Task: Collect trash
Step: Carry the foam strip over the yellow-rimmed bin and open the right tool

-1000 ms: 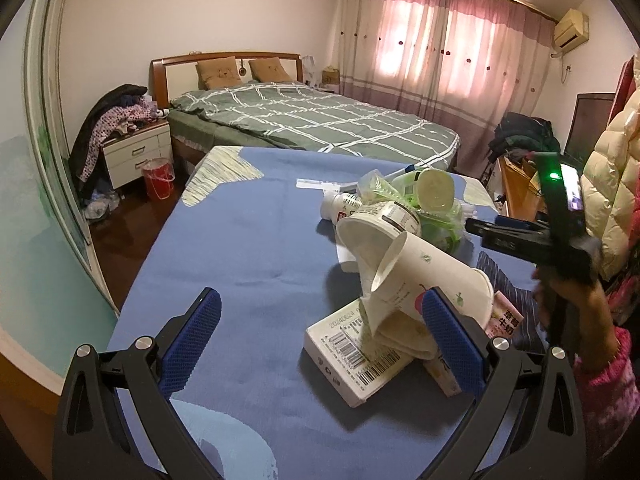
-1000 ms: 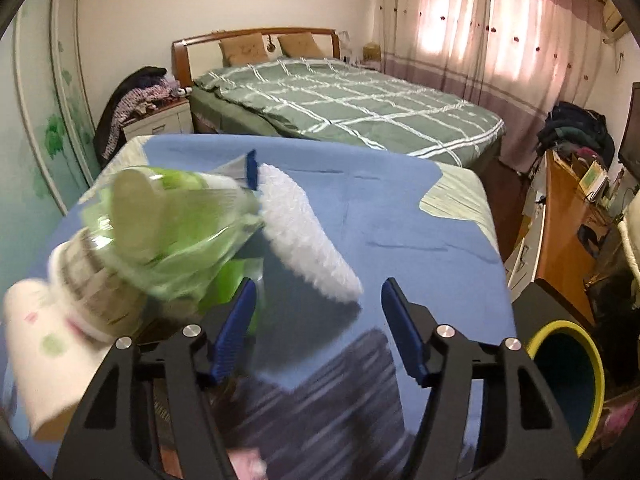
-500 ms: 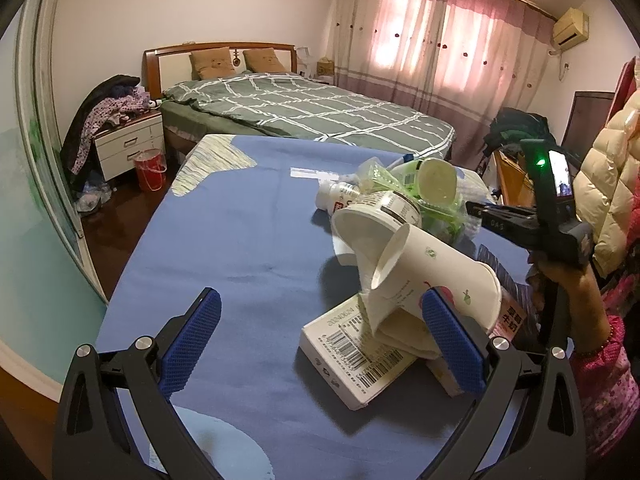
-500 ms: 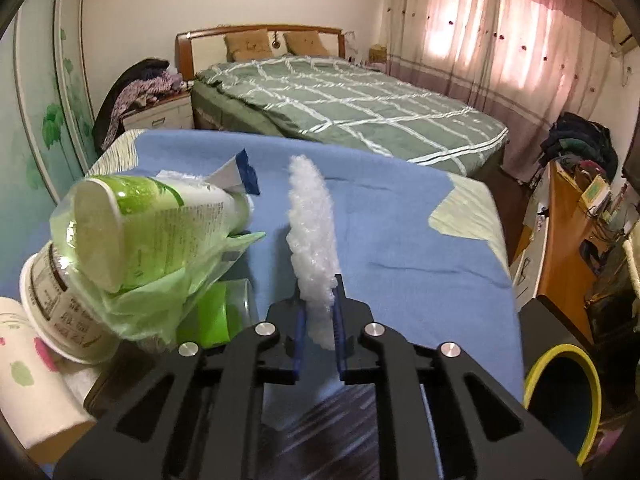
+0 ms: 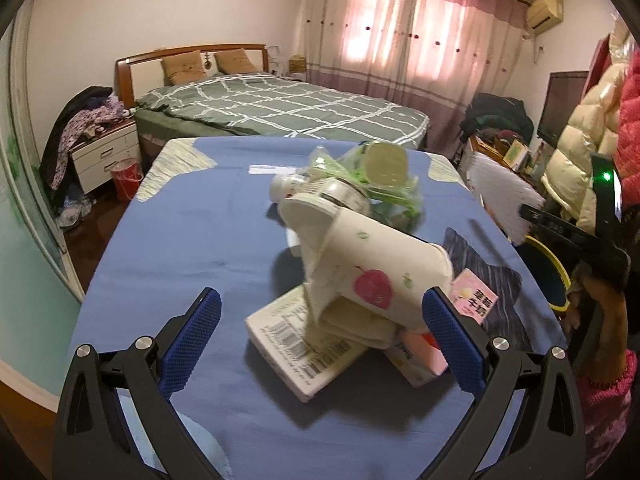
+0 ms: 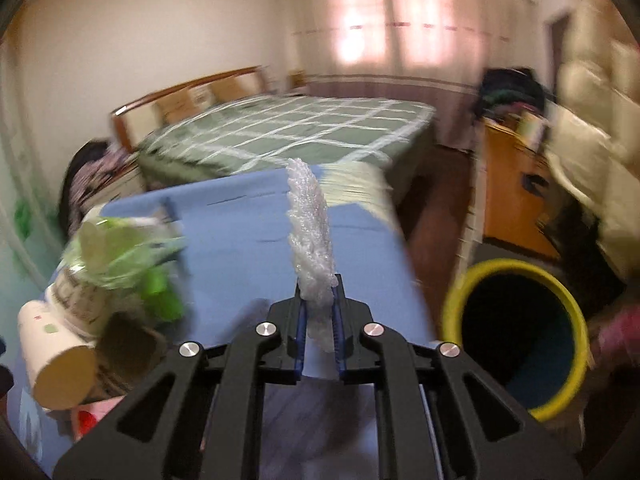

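My right gripper (image 6: 318,320) is shut on a white foam sheet (image 6: 310,232), held edge-up above the table's right side; it also shows in the left wrist view (image 5: 502,200). A yellow-rimmed bin (image 6: 516,332) stands on the floor just right of the table, also seen in the left wrist view (image 5: 554,276). My left gripper (image 5: 320,340) is open, its jaws either side of a trash pile: paper cup (image 5: 380,276), white barcode box (image 5: 304,340), pink carton (image 5: 474,300), green plastic bag with a cup (image 5: 380,180).
The blue-covered table (image 5: 192,240) carries a dark striped cloth (image 5: 484,276) at its right. A bed (image 5: 280,108) lies behind, a nightstand (image 5: 104,156) and red bucket (image 5: 126,176) at left, a wooden desk (image 6: 512,184) at right.
My right gripper closed on the foam sheet, lifted it and swung right toward the bin. My left gripper stayed open and shifted slightly toward the pile.
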